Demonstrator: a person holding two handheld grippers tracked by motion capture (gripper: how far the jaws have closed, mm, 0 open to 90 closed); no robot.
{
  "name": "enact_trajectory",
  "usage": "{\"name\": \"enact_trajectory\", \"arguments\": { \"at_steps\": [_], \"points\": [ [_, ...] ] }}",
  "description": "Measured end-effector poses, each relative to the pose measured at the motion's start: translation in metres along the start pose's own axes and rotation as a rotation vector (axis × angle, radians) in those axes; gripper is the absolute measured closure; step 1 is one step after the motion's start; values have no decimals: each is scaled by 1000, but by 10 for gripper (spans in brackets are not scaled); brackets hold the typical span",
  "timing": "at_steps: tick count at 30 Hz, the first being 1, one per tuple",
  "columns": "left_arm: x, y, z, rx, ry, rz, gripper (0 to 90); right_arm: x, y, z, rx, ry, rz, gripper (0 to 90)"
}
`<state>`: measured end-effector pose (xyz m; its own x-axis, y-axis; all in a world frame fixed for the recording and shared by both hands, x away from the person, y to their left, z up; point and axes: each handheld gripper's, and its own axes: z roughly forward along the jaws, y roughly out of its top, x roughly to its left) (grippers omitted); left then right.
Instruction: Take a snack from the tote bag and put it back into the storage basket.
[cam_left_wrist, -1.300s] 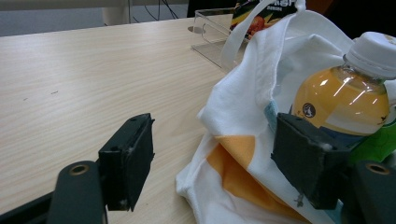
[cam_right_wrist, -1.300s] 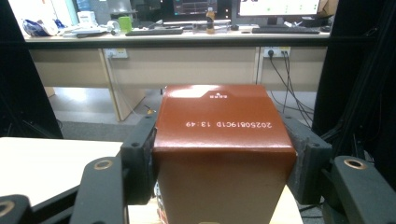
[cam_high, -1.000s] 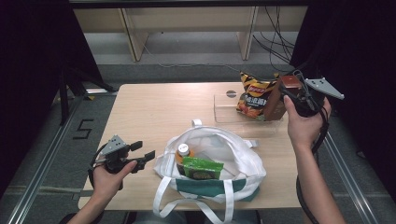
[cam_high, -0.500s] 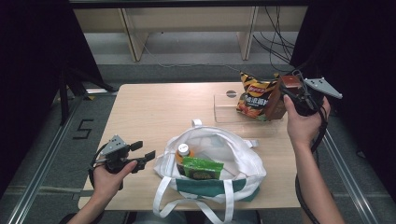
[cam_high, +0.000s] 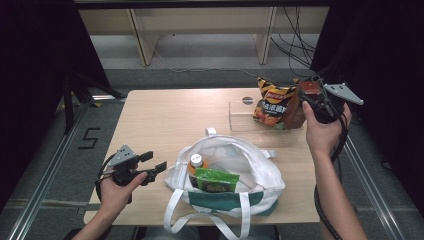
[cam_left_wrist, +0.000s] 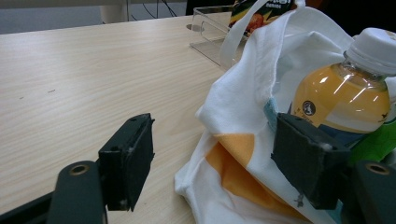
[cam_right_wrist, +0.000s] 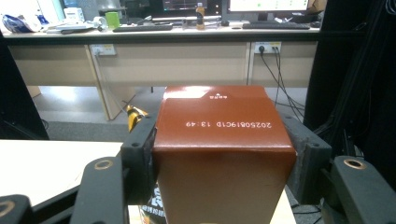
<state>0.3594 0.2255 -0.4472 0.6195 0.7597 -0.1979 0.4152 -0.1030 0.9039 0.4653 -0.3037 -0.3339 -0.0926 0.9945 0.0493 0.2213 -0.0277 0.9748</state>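
My right gripper (cam_high: 309, 98) is shut on a brown carton (cam_high: 306, 91), held above the table's far right corner. In the right gripper view both pads press the brown carton (cam_right_wrist: 219, 154) on its sides, and my right gripper (cam_right_wrist: 219, 161) points toward a far desk. An orange chip bag (cam_high: 272, 102) stands just left of the carton in a clear tray (cam_high: 245, 120). My left gripper (cam_high: 151, 167) is open at the left edge of a white tote bag (cam_high: 250, 165). In the left gripper view the tote bag's (cam_left_wrist: 243, 154) corner lies between the open jaws of my left gripper (cam_left_wrist: 215, 161), untouched.
Inside the tote an orange juice bottle (cam_high: 196, 161) with a white cap stands beside a green snack packet (cam_high: 216, 180); the bottle (cam_left_wrist: 345, 93) looms close in the left gripper view. Bare wooden tabletop (cam_high: 165, 115) spreads left of the tray. Cables hang behind the table.
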Motion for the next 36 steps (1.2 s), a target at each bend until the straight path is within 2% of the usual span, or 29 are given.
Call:
{"name": "enact_trajectory", "arguments": {
  "at_steps": [4,5,6,10,11,13,15,22,23,26,28,29,30,34,36],
  "points": [
    [-1,0,0,4,6,-6,286,-2,0,3,-9,0,-16,395],
    [0,0,0,1,3,-5,285,-1,0,3,-2,-3,-5,395],
    [1,0,-1,0,0,13,286,-1,-1,3,-1,-4,-4,395],
    [0,1,-1,2,3,9,286,-2,0,4,9,-15,8,395],
    [0,1,-1,1,3,8,286,-3,-1,4,7,-16,-4,395],
    [0,1,-1,1,2,9,286,-4,-1,5,18,-23,7,394],
    [0,1,-1,2,2,7,286,-6,-2,7,21,-22,-7,394],
    [1,1,-2,-4,4,9,286,-6,-7,14,55,-26,-2,393],
    [0,1,-1,-11,2,-9,286,-6,-8,15,61,-26,-14,393],
    [1,1,-2,-3,2,10,286,-4,-11,17,78,-32,15,392],
    [1,1,-2,-8,-3,10,286,-6,-13,19,84,-31,-4,392],
    [0,1,-1,-10,-1,-9,286,-6,-14,20,93,-35,5,392],
    [0,1,-1,-12,1,-11,286,-6,-15,21,91,-38,7,392],
    [1,1,-2,-2,3,8,286,-6,-18,23,105,-36,18,391],
    [0,1,-1,-6,-2,10,286,-7,-19,24,100,-35,2,391]
  ]
}}
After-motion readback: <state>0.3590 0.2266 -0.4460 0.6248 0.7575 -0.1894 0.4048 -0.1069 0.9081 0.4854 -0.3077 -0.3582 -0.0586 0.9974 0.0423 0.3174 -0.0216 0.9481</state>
